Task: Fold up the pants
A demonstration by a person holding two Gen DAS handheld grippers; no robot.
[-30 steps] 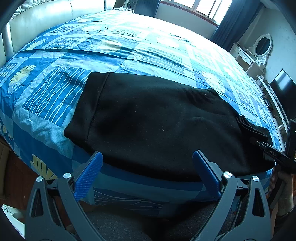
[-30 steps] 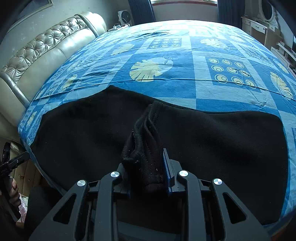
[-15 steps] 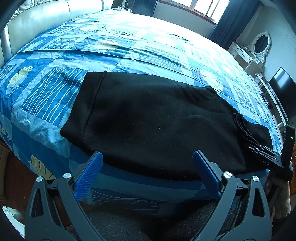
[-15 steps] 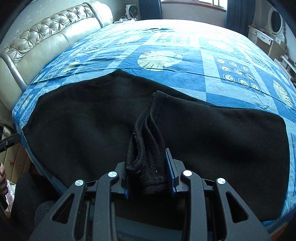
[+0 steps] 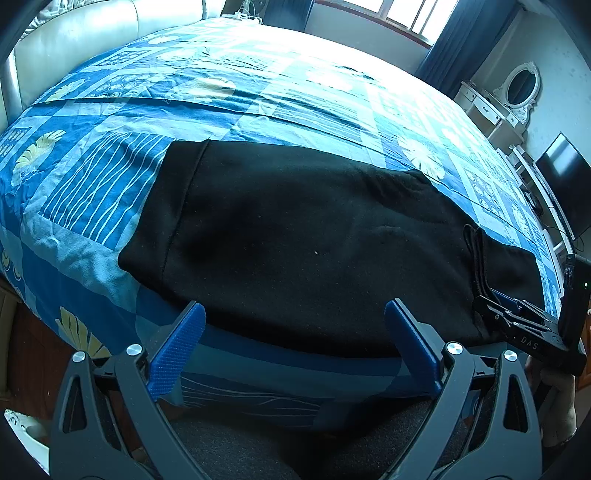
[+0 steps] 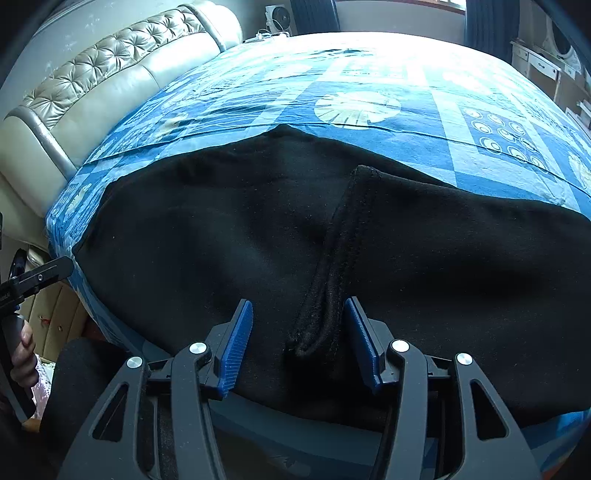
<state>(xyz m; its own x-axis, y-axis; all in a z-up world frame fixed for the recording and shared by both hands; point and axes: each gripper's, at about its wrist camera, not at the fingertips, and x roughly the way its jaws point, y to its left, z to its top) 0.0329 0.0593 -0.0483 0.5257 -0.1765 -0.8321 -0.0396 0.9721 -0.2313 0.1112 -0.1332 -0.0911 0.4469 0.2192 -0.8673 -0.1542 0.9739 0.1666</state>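
Observation:
Black pants (image 5: 314,236) lie flat across a blue patterned bedspread (image 5: 258,96), their ribbed waistband (image 5: 166,206) at the left. My left gripper (image 5: 295,332) hovers open at the pants' near edge, with nothing between its blue pads. My right gripper (image 6: 300,343) is over the other end of the pants (image 6: 184,229), and its jaws are opening. A raised ridge of black fabric (image 6: 332,280) stands between them, close to the right pad and apart from the left one. The left wrist view shows the right gripper (image 5: 517,325) at the far right, on the cloth.
A beige tufted headboard (image 6: 110,74) runs along the bed's left side. A white dressing table with an oval mirror (image 5: 521,88) and a dark screen (image 5: 565,184) stand beyond the bed's right side. A small fan (image 6: 277,16) sits behind the bed. The bed's near edge (image 5: 295,373) lies just under both grippers.
The right gripper's jaws have parted and let go of the bunched fabric, which has slumped into a lower ridge. The gripper shifted sideways along the pants. The left gripper has stayed put.

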